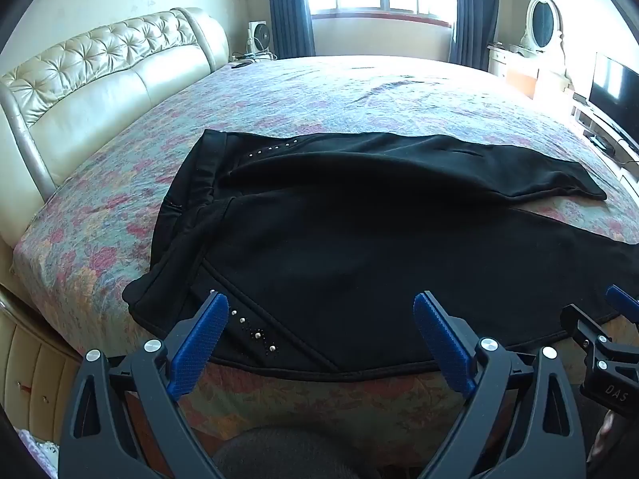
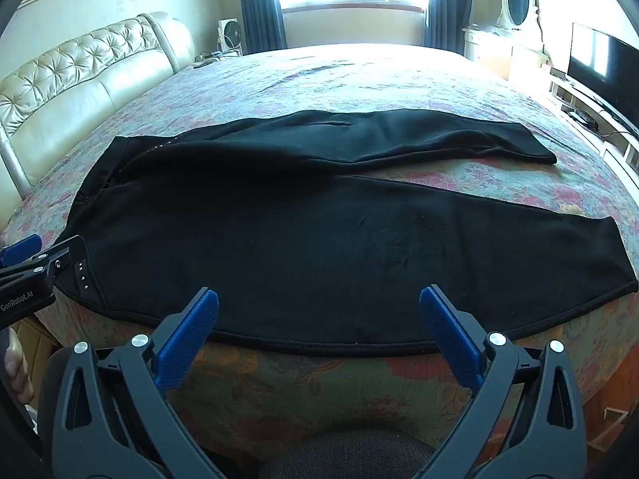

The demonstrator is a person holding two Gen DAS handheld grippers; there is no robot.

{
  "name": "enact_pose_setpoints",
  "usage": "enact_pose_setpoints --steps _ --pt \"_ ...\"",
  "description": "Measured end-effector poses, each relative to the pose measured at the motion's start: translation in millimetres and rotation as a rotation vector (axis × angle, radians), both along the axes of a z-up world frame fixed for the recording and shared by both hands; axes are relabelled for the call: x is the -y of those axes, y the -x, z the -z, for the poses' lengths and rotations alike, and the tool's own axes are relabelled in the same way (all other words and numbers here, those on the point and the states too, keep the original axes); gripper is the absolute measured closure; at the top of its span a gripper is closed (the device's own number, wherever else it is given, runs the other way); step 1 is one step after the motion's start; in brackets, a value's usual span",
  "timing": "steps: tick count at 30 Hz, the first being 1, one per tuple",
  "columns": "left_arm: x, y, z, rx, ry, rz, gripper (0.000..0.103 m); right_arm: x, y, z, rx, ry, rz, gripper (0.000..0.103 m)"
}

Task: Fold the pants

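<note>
2 grippers, left gripper and right gripper, gape apart above the black pants' near hem; bed beyond lies open.

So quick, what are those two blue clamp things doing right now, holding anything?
Left tool: open, holding nothing, poised over the near edge of the black pants.
Right tool: open, empty, over the same edge.

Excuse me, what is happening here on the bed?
A person holds two grippers over black pants spread flat on a floral bedspread. The waistband lies toward the headboard and the two legs are apart. The left gripper and the right gripper are both open above the near edge and hold nothing. No fold has been made yet.
</note>
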State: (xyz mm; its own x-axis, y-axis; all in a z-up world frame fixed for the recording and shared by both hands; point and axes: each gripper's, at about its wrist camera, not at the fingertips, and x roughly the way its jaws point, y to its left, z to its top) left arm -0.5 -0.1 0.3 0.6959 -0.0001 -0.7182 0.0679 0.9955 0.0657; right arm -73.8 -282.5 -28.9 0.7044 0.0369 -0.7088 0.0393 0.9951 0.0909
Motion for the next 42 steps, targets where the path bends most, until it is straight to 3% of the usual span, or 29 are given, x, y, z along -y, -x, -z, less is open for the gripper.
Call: enact_pose_setpoints --steps 42 --pt "0.2 -1.6 5.3 -0.025 -0.005 0.001 0.010 0.7 -0.8 2.4 -0.009 -0.006 0.001 0.002"
